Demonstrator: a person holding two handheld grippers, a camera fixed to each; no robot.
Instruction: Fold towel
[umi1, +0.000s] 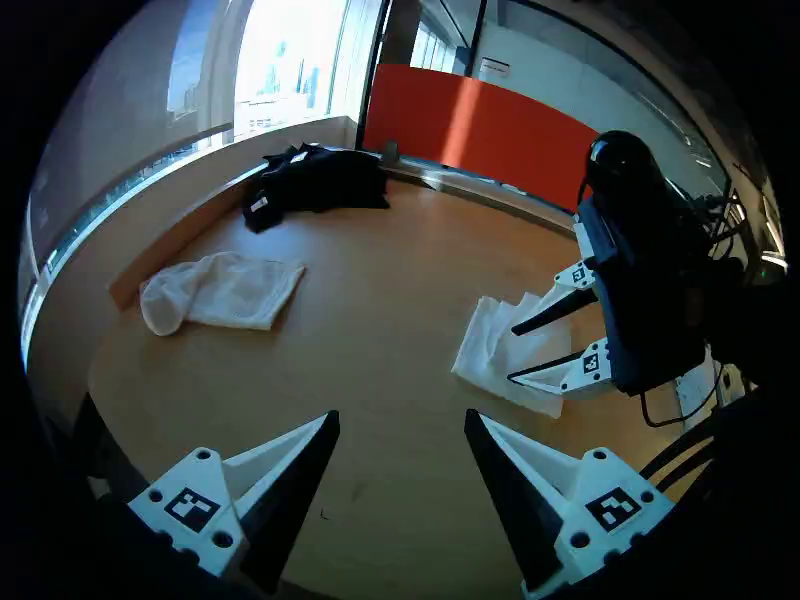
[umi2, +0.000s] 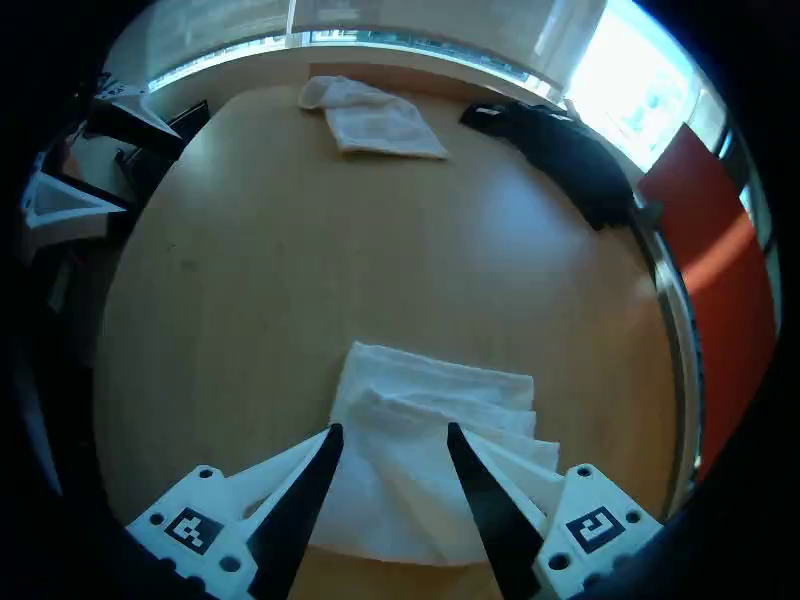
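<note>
R gripper (umi2: 392, 435) fingers open, empty, at folded towel (umi2: 430, 390); L gripper (umi1: 400, 415) open, empty. Risk: single-layer pinch may unfold stack.

Tabletop (umi2: 300, 260): light brown wood. Folded towel (umi2: 430, 450): white. Crumpled towel (umi1: 222, 290): white. Garment (umi1: 315, 180): black. Partition (umi1: 480, 125): orange-red. Left hand-held gripper (umi1: 401, 418), right hand-held gripper (umi2: 393, 430): white, black finger faces, black-and-white square markers.

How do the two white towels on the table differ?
The near towel lies in flat, staggered layers; the far towel is rumpled, with one end bunched. The near towel sits right at the open right hand-held gripper; the far towel lies by the window-side edge. Both are white and rest on the wooden table.
</note>
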